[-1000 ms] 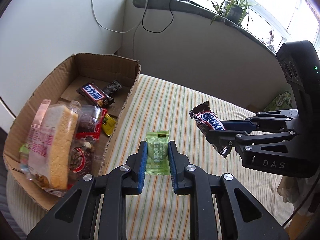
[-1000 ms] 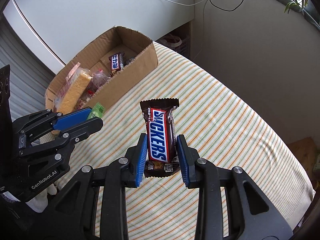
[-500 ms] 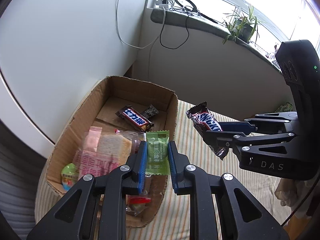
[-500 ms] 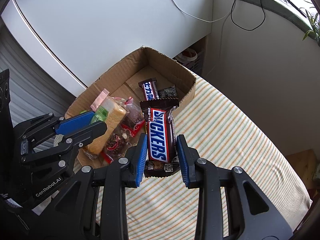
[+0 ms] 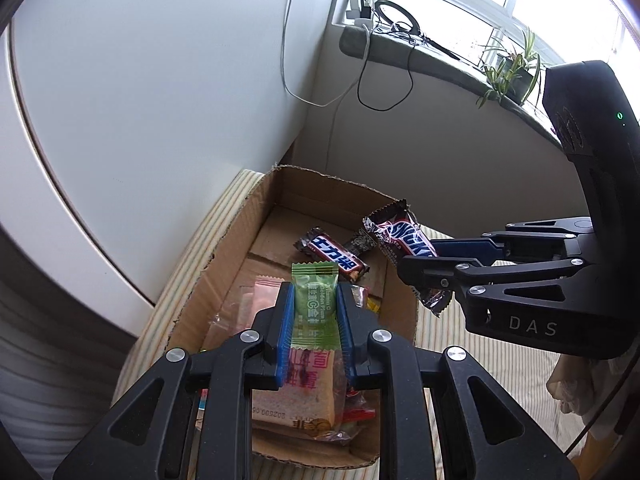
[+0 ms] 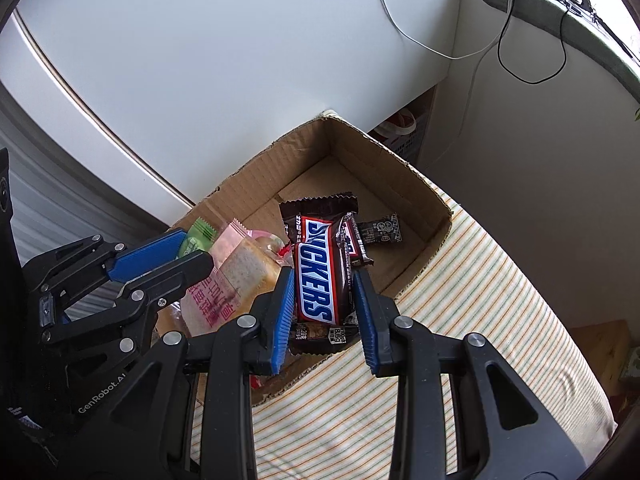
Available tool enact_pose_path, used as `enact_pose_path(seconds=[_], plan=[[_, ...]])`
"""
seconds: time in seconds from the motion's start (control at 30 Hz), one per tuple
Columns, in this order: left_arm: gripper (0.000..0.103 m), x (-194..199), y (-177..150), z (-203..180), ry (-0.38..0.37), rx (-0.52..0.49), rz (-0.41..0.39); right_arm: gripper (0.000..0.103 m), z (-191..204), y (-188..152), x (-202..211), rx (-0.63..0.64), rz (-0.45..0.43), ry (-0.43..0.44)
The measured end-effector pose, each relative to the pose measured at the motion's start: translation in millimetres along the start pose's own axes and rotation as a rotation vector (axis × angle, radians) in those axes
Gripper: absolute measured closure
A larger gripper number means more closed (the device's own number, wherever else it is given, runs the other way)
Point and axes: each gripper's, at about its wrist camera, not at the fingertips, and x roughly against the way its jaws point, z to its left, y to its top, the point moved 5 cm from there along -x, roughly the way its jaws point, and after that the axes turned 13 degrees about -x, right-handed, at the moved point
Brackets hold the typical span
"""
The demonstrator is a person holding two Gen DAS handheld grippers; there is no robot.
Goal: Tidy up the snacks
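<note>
Snickers bar [image 6: 320, 276] clamped in right tongs [image 6: 322, 300] | green candy packet [image 5: 314, 304] clamped in left tongs [image 5: 314, 320] | both above cardboard box [image 5: 224, 256]

A lived-in room of a home is showing here: potted plants [image 5: 510, 74] are sitting on a window ledge [image 5: 432, 60] beside plugged-in chargers [image 5: 358, 10], cables are trailing down the white wall, and a striped cloth [image 6: 480, 320] is covering the surface.

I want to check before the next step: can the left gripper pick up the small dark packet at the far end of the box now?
Probably not: the left gripper is shut on the green candy.
</note>
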Motion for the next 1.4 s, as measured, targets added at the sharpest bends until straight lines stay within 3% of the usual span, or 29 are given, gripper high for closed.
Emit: enact_pose_path(seconds=[0.33,0.43,0.47,0.83,1.17,1.2,1.27,1.4], plan=[[0.083,-12,9,15,0.009,0.008,0.0,0.072,2,8,-3,-0.003,-0.002,-0.02],[0.082,-14,10,16,0.014,0.01,0.001,0.056,0,10,-1,-0.014,-0.009,-0.017],[0.082,-14,10,17,0.017,0.01,0.001,0.055,-1,11,0,-0.015,-0.014,-0.017],[0.075,-6,11,21,0.031,0.013,-0.006,0.055,-1,10,12,-0.019,-0.03,-0.017],[0.068,24,9,17,0.045,0.009,-0.03,0.054,2,-8,57,-0.038,-0.097,-0.009],[0.068,27,9,16,0.047,0.005,-0.031,0.052,3,-11,63,-0.041,-0.105,-0.007],[0.067,35,6,14,0.049,0.002,-0.033,0.035,5,-19,75,-0.047,-0.127,-0.005],[0.052,50,-1,10,0.055,0.01,-0.032,0.031,6,-38,95,-0.062,-0.156,0.009]])
